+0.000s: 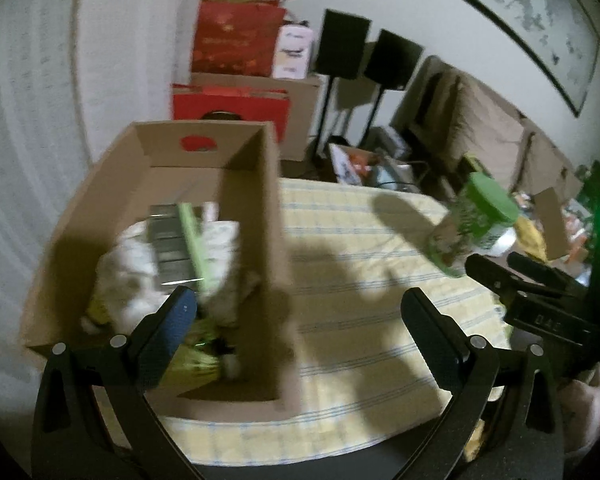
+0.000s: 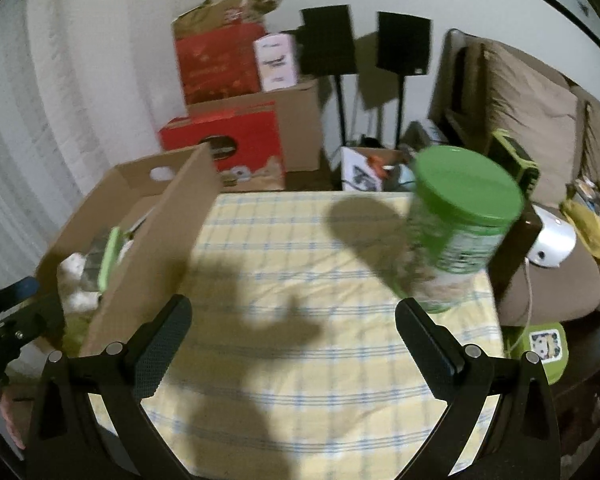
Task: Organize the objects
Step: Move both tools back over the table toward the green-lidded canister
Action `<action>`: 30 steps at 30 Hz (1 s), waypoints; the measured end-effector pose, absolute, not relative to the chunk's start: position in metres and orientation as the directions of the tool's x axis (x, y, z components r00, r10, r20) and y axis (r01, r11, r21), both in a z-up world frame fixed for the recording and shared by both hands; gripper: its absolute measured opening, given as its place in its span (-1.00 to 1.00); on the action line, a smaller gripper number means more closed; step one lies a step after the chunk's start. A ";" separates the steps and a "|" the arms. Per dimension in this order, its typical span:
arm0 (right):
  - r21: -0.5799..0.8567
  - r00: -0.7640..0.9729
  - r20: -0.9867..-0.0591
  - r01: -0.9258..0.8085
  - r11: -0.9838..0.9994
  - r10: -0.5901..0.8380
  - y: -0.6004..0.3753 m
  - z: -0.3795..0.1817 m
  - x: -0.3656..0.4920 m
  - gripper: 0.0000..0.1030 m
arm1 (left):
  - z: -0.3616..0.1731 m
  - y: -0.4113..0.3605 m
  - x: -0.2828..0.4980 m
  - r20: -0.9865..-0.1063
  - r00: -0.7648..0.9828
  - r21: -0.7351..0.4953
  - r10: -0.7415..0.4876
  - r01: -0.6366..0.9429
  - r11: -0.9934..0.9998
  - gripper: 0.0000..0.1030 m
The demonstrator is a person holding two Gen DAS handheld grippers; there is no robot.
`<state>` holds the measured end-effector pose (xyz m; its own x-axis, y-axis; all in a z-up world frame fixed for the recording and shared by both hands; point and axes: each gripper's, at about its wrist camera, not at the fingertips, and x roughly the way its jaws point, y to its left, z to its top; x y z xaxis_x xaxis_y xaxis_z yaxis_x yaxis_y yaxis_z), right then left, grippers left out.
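Right tool (image 2: 292,344): released, nothing between its pads. Left tool (image 1: 300,320): also released, empty. The green-lidded canister (image 2: 456,232) stands at the table's (image 2: 300,380) right edge. Centre the pads around its body below the lid, then carry it to the cardboard box (image 2: 148,248).

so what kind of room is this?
Most likely a lived-in living room: a brown sofa with cushions, two black speakers on stands, a framed picture on the wall, and stacked gift boxes behind the checked-cloth table.
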<state>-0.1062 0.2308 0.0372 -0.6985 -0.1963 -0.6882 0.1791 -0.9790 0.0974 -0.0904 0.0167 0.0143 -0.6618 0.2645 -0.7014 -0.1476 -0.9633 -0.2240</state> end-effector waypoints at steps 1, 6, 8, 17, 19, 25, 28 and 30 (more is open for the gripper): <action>0.096 -0.704 -0.687 0.161 -0.982 -0.182 0.241 0.037 -0.107 0.99 | 0.014 0.023 -0.093 -0.699 -0.657 -0.234 0.283 -0.164 -0.958 0.99; 0.095 -0.716 -0.684 0.104 -0.990 -0.141 0.277 0.037 -0.111 0.99 | 0.007 0.055 -0.102 -0.693 -0.639 -0.248 0.334 -0.224 -0.943 0.99; 0.089 -0.725 -0.678 0.086 -0.992 -0.124 0.291 0.036 -0.113 0.99 | 0.003 0.068 -0.105 -0.686 -0.643 -0.241 0.342 -0.242 -0.940 0.99; 0.089 -0.758 -0.648 0.032 -0.996 -0.082 0.339 0.030 -0.126 0.99 | -0.013 0.136 -0.126 -0.665 -0.637 -0.176 0.391 -0.375 -0.910 0.99; 0.086 -0.764 -0.640 0.030 -0.996 -0.078 0.346 0.028 -0.129 0.99 | -0.016 0.146 -0.131 -0.659 -0.627 -0.188 0.416 -0.397 -0.898 0.99; 0.065 -0.785 -0.610 0.084 -0.994 -0.106 0.350 0.018 -0.143 0.99 | -0.029 0.180 -0.145 -0.622 -0.580 -0.212 0.526 -0.522 -0.826 0.99; 0.060 -0.787 -0.603 0.115 -0.992 -0.127 0.348 0.012 -0.152 0.99 | -0.038 0.193 -0.155 -0.620 -0.561 -0.214 0.549 -0.552 -0.806 0.99; 0.062 -0.789 -0.598 0.129 -0.990 -0.140 0.348 0.010 -0.159 0.99 | -0.045 0.201 -0.160 -0.616 -0.540 -0.240 0.574 -0.566 -0.789 0.99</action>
<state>-0.1590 0.3484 0.0096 -0.7889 -0.1400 -0.5984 0.1287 -0.9898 0.0619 -0.1605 0.2005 -0.0446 -0.5396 0.5738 -0.6161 -0.5656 -0.7891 -0.2396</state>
